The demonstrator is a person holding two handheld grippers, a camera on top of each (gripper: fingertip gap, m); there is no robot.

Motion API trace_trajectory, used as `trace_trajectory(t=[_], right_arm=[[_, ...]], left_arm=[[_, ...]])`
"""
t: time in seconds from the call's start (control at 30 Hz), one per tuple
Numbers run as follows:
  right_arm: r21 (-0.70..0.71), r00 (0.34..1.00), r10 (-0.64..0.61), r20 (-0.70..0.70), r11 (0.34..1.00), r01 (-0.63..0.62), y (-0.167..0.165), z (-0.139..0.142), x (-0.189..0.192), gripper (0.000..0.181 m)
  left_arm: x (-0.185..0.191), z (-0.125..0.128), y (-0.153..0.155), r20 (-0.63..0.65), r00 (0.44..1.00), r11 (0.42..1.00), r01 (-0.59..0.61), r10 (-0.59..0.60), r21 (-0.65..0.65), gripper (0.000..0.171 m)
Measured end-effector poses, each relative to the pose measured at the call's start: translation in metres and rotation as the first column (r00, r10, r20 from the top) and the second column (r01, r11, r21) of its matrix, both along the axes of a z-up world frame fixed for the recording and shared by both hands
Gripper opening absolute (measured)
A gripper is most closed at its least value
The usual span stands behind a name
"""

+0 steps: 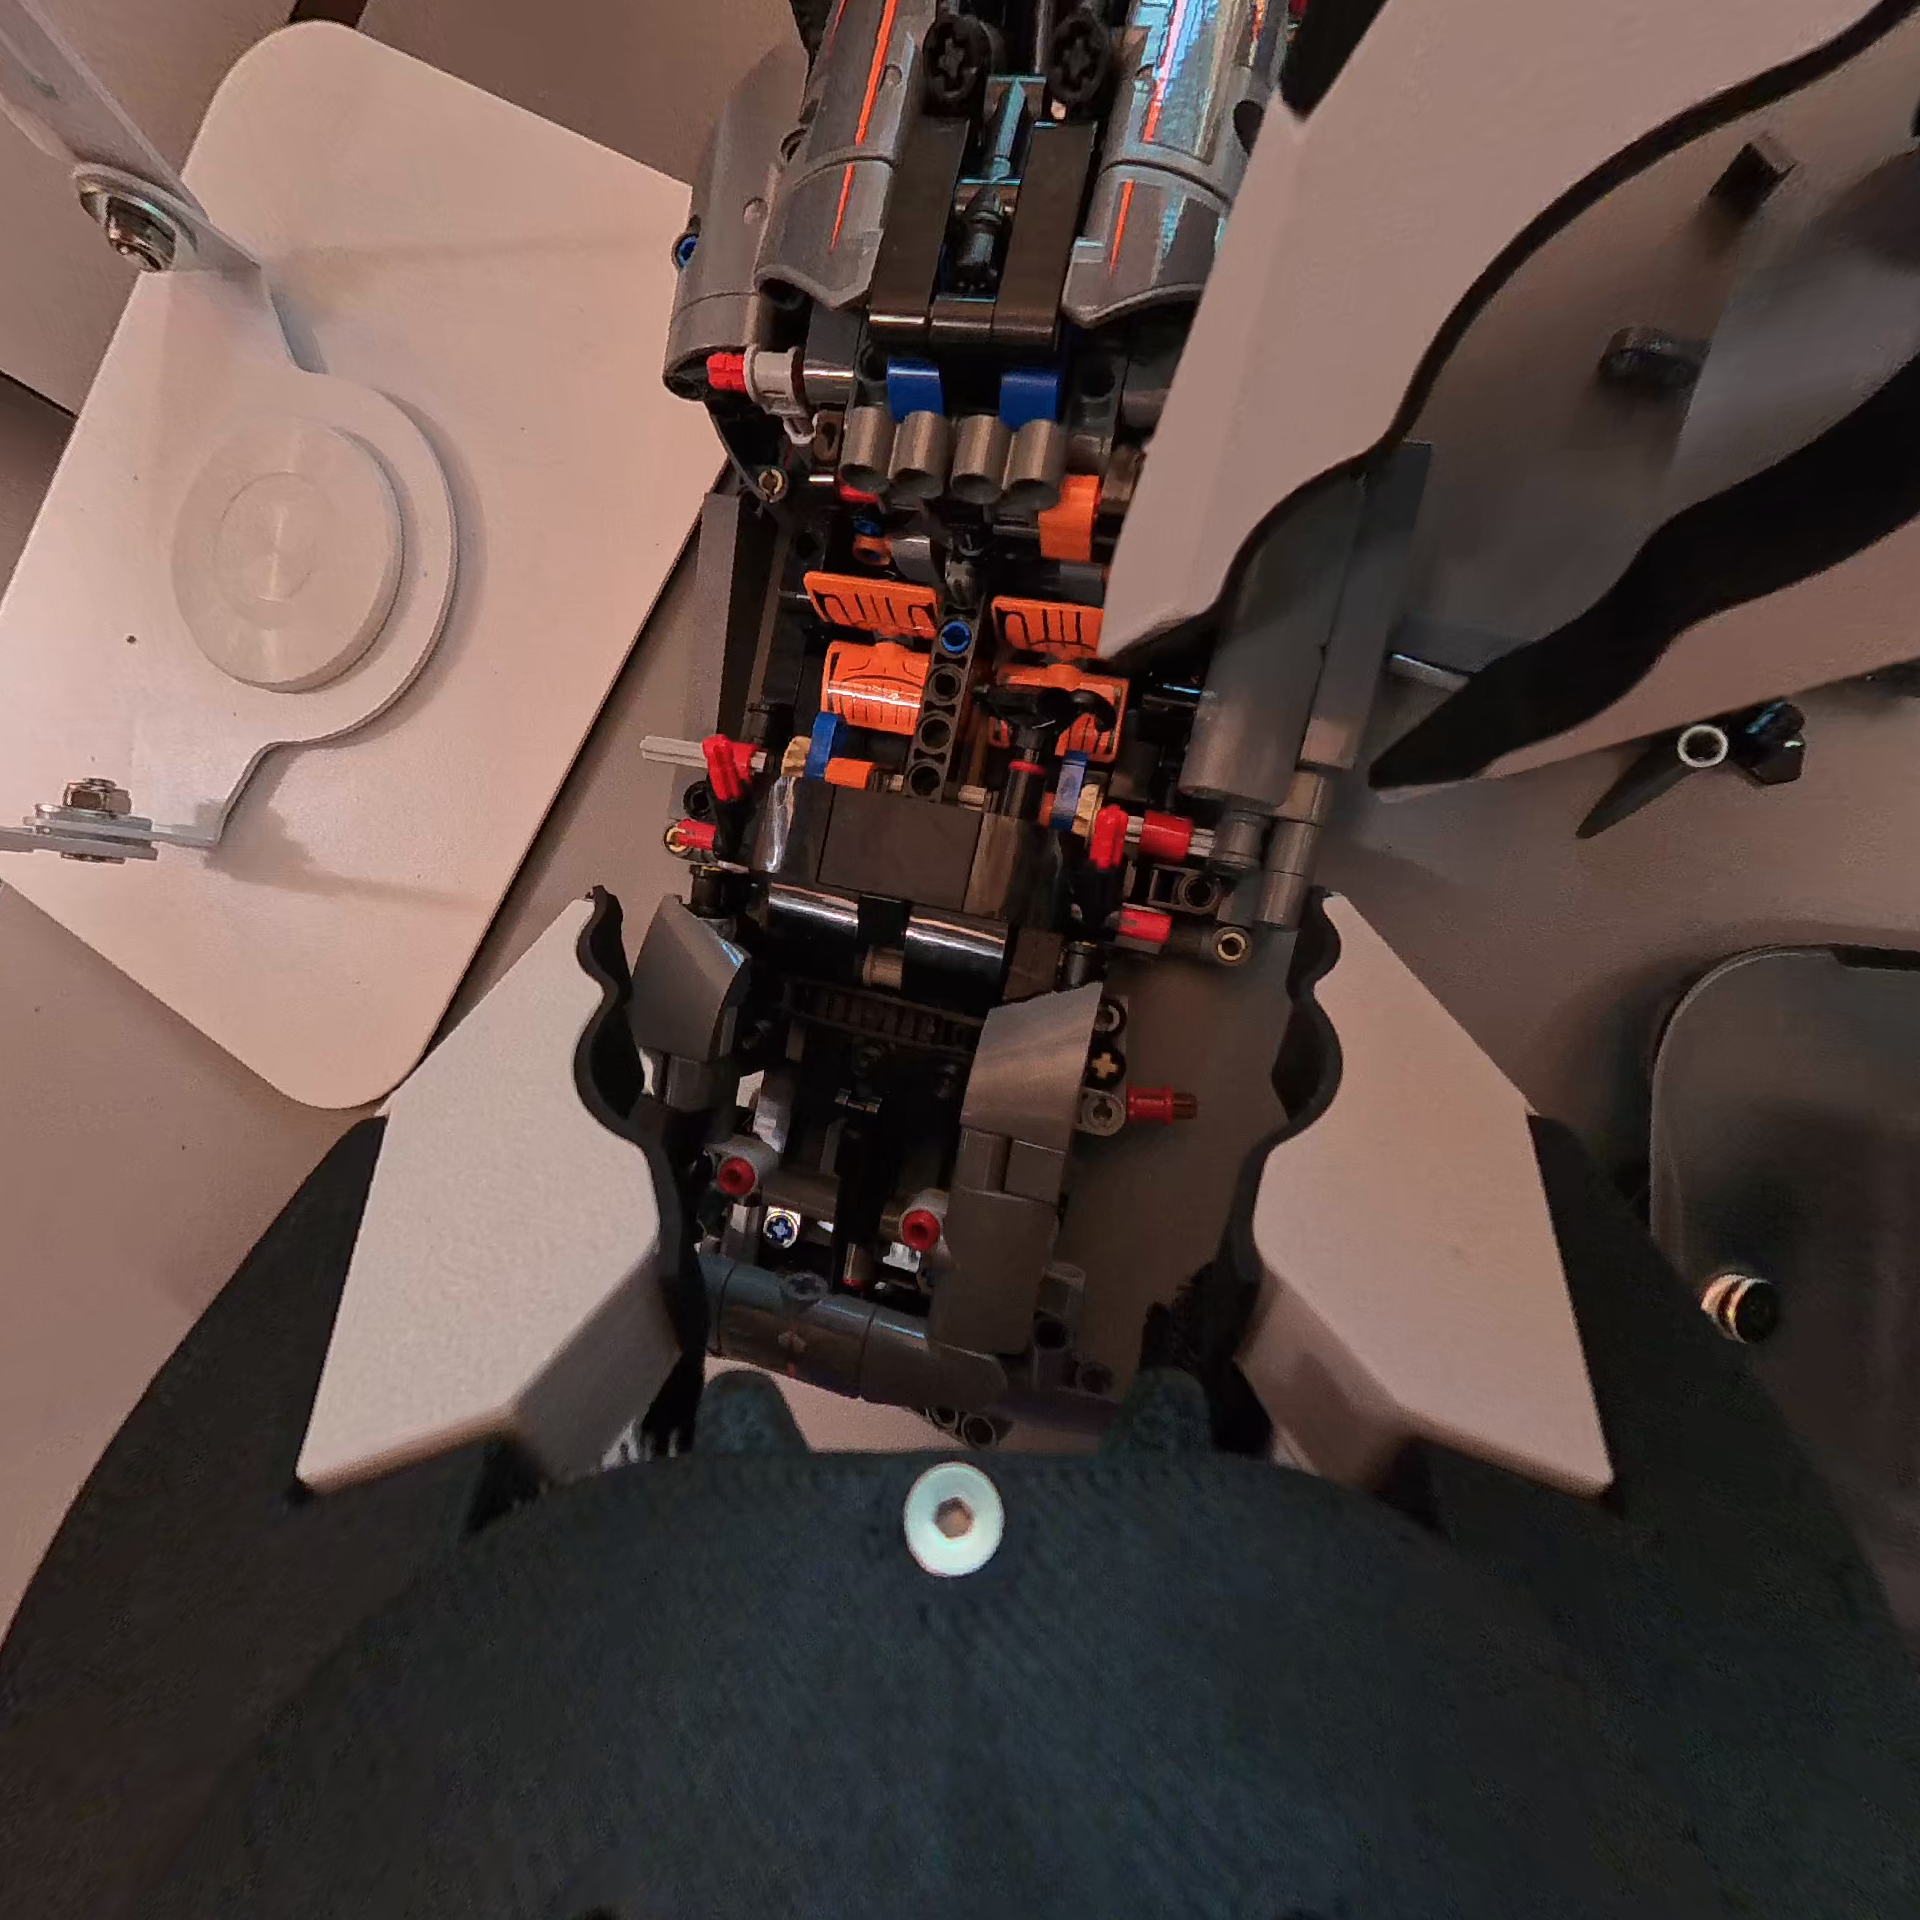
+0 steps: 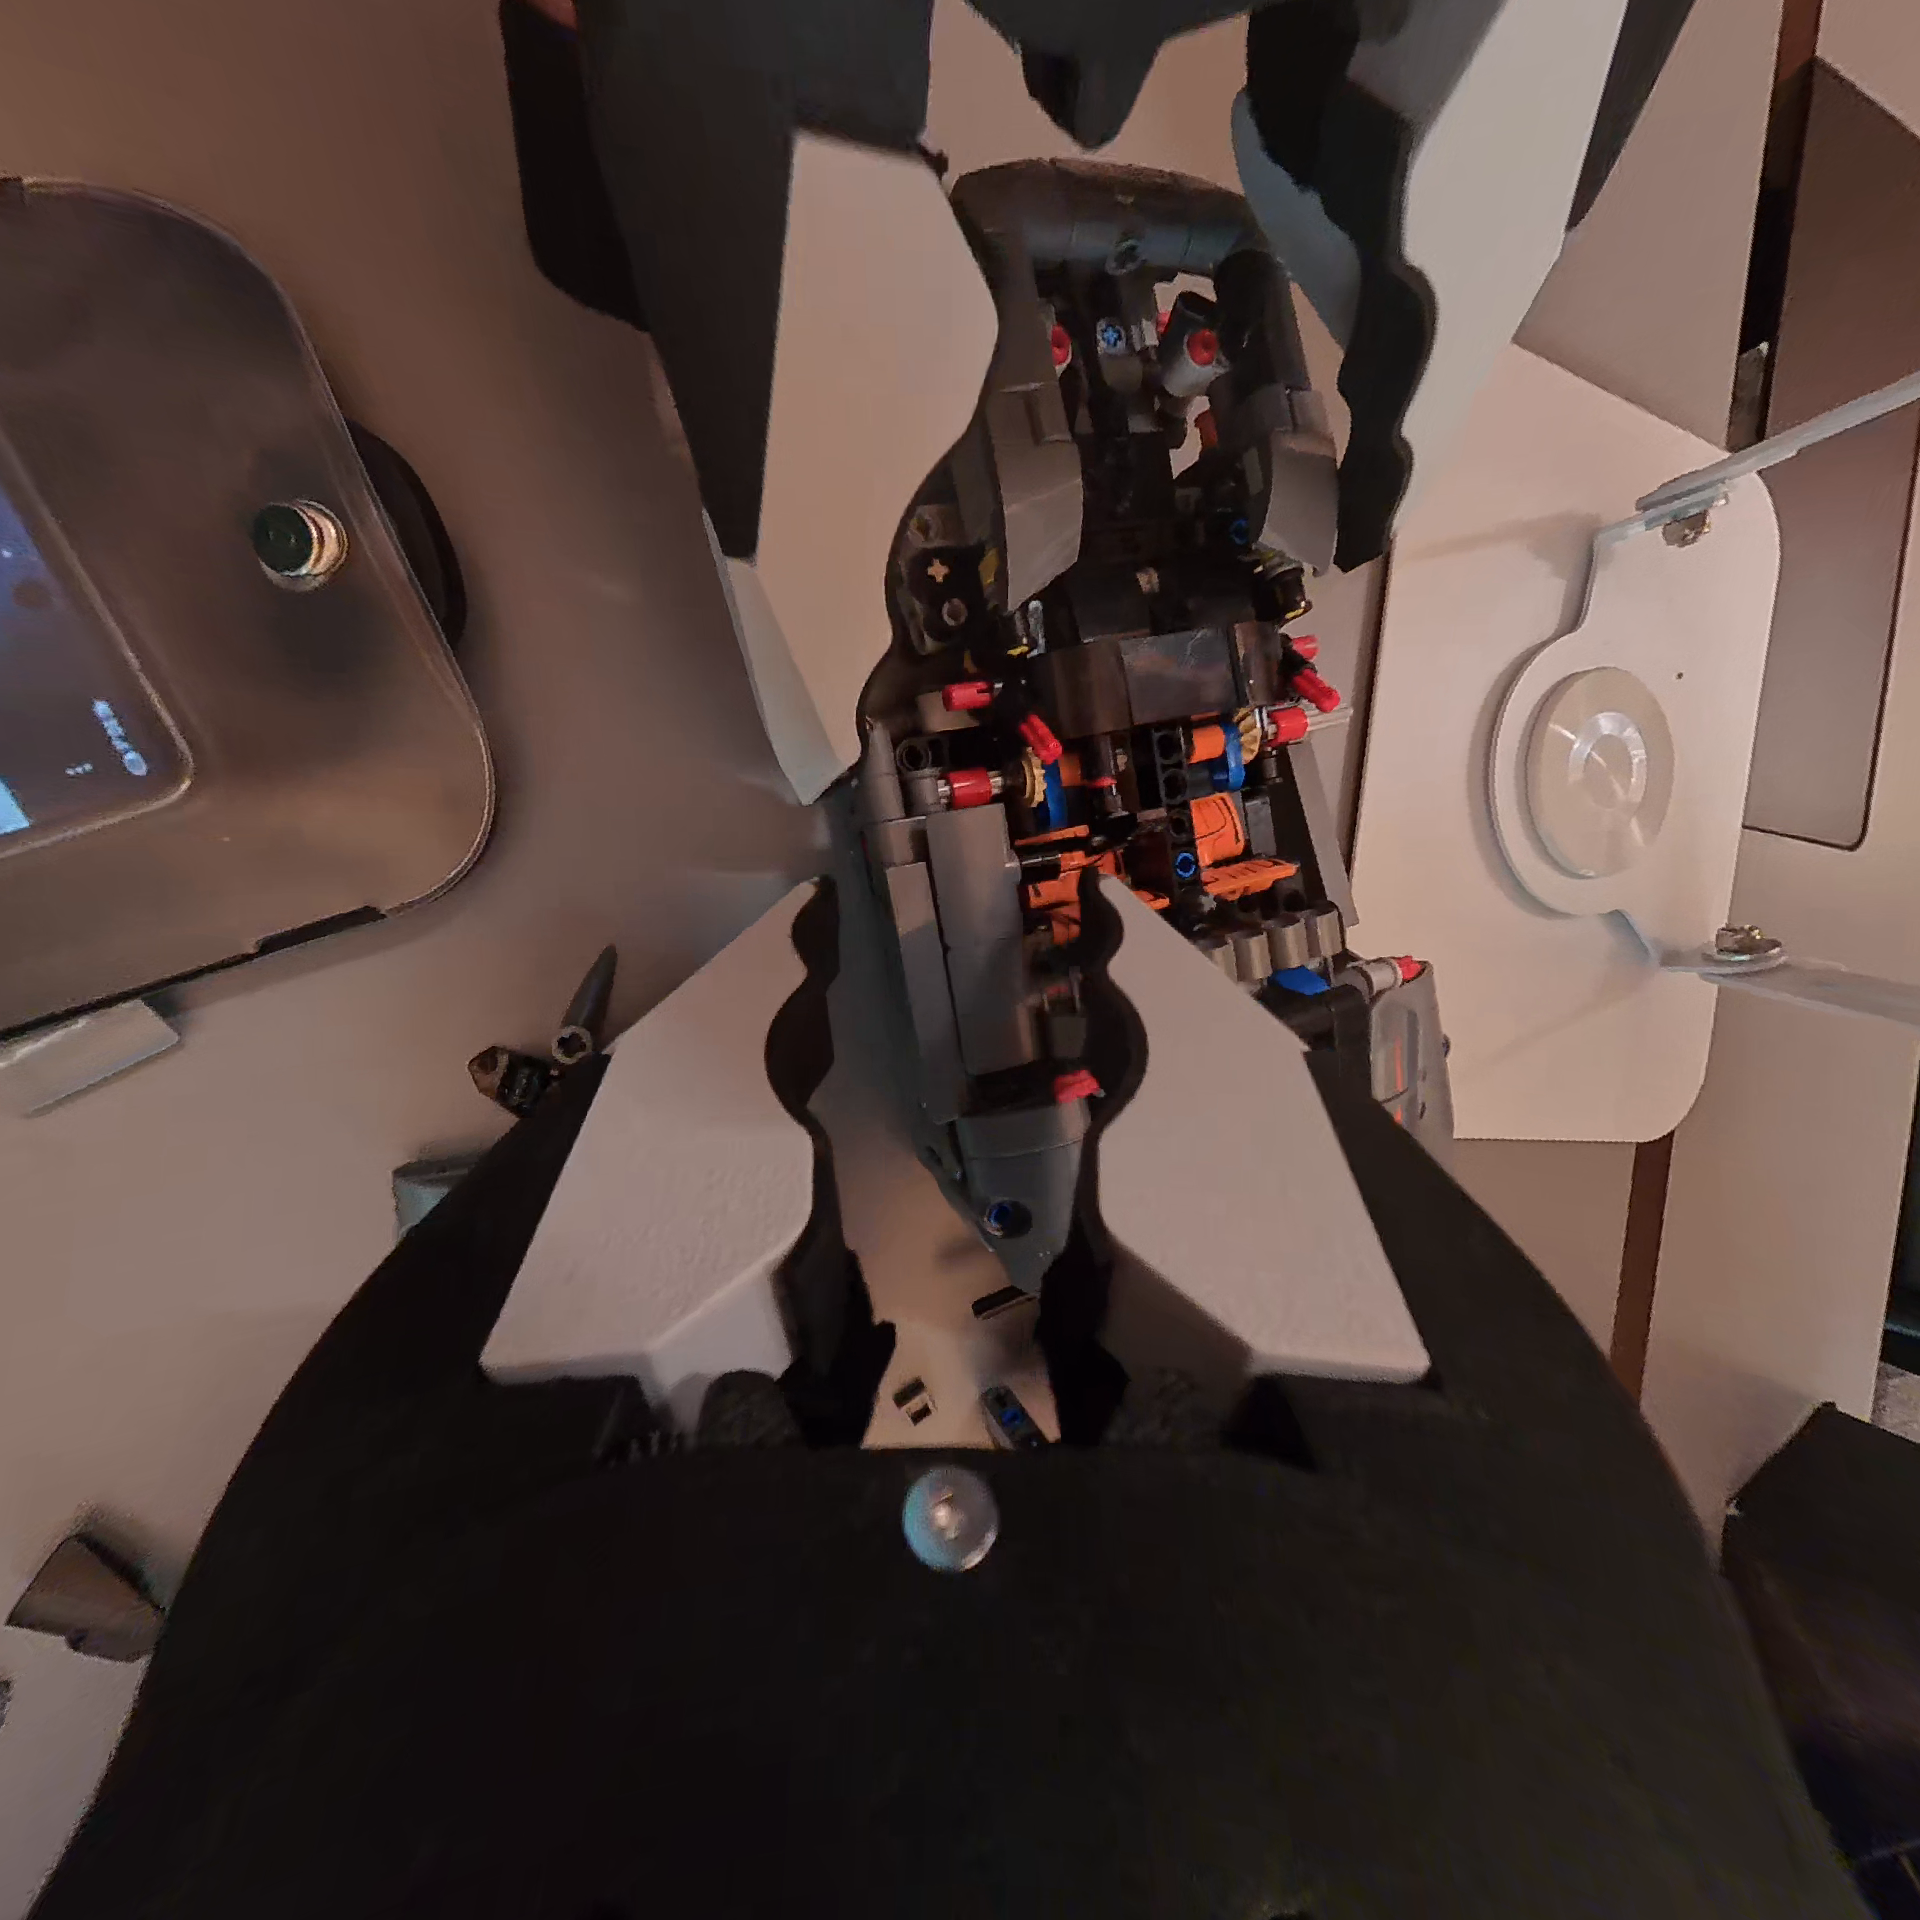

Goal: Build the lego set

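- One model [image 1: 935, 831] is seen, a long dark-grey car chassis with orange, red and blue parts, running from top centre to lower centre of the left wrist view.
- The left gripper [image 1: 951, 1091] is closed around the model's near end; its pale fingers [image 1: 488, 1195] are pressed to both flanks.
- The right gripper [image 2: 956, 1060] is set over the opposite end, at centre of the right wrist view. Its jaws stand at the model's sides, but whether they are clamped on it cannot be told.
- The model appears to be held above the tabletop [image 1: 62, 1195], between the two grippers; whether it rests on it cannot be told.
- The step in hand is judged to be steadying or turning the model for the next part. A firm hold on the solid grey panels is advised, well clear of the protruding red pins and thin axles, which could be knocked loose.
- Both ends should be moved together, so that the long frame is not twisted.
- Loose pieces [image 2: 561, 1049] are counted near the left edge of the right wrist view: one dark pointed part and one small black connector beside it. Two more tiny bits [image 2: 1003, 1413] are seen low between the right fingers.
- One white plate [image 1: 312, 582] with a round disc is seen at upper left of the left wrist view.
- One screened device [image 2: 208, 644] is seen at left of the right wrist view.
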State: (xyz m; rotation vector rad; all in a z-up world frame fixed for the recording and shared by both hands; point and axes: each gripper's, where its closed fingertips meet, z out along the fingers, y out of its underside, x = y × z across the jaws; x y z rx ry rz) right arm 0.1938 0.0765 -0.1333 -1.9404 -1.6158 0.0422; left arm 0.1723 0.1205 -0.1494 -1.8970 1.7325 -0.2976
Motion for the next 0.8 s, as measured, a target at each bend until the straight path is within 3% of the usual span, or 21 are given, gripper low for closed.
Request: trace_trajectory(t=[0.2, 0.4, 0.73, 0.8], right_arm=[[0.005, 0.999, 0.012, -0.047, 1.000, -0.011, 0.002, 0.000, -0.009, 0.053], [0.036, 0.996, 0.026, -0.087, 0.999, -0.023, 0.008, 0.014, -0.019, 0.044], [-0.080, 1.000, 0.018, 0.013, 0.997, -0.017, 0.013, -0.002, -0.011, 0.064], [-0.064, 0.999, 0.031, 0.014, 0.998, -0.030, 0.014, -0.003, -0.010, 0.059]], left_arm=[[0.001, -0.001, 0.000, -0.002, 1.000, 1.000, 0.005, -0.005, 0.006, 0.124], [0.000, -0.002, 0.000, -0.006, 1.000, 1.000, 0.012, -0.012, 0.011, 0.124], [0.000, -0.004, 0.001, -0.016, 1.000, 1.000, 0.016, -0.016, 0.024, 0.125], [0.000, -0.004, 0.001, -0.015, 1.000, 0.999, 0.020, -0.020, 0.028, 0.125]])
